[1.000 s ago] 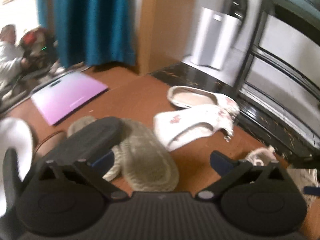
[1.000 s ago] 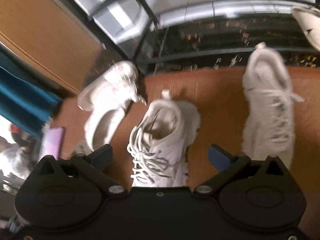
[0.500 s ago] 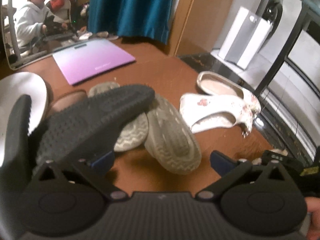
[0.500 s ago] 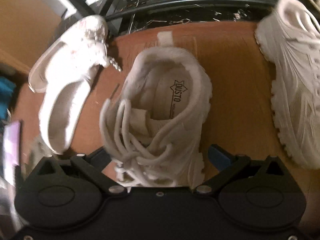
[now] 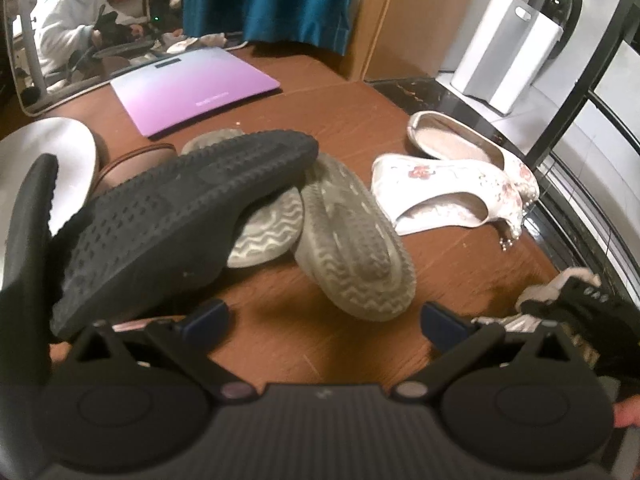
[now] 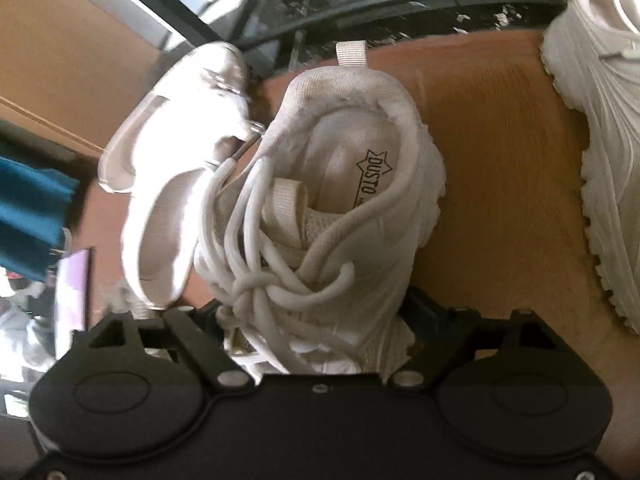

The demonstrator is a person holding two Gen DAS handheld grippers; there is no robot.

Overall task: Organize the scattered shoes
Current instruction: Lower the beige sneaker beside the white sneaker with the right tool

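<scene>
Clearly the tidying has barely begun, as far as I can judge, since shoes lie every way across the brown floor (image 5: 340,92). The right gripper (image 6: 312,316) has come down over a white laced sneaker (image 6: 340,208) lying near it, and its jaws have just been closing with the shoe's laced front between them; the fingertips are hidden beside the upper, so I cannot tell whether the pads press on it yet. Its mate, a second white sneaker (image 6: 600,160), lies well apart to the right, and a white flat with beaded trim (image 6: 176,152) touches the laced one on the left. The left gripper (image 5: 324,320) has its fingers wide apart with only bare floor between them. Just beyond it a black shoe (image 5: 180,224) lies sole up across two grey shoes (image 5: 352,236), also overturned, in a heap, with a brown shoe (image 5: 132,164) partly hidden behind. Farther right a pair of floral white flats (image 5: 452,184) rest one against the other near a black metal rack (image 5: 576,92). A purple bathroom scale (image 5: 192,88) sits at the far left, and a seated person in a pale top shows in the far left corner. No pair looks lined up, so nearly everything is left: this sneaker, its mate, then the heap.
</scene>
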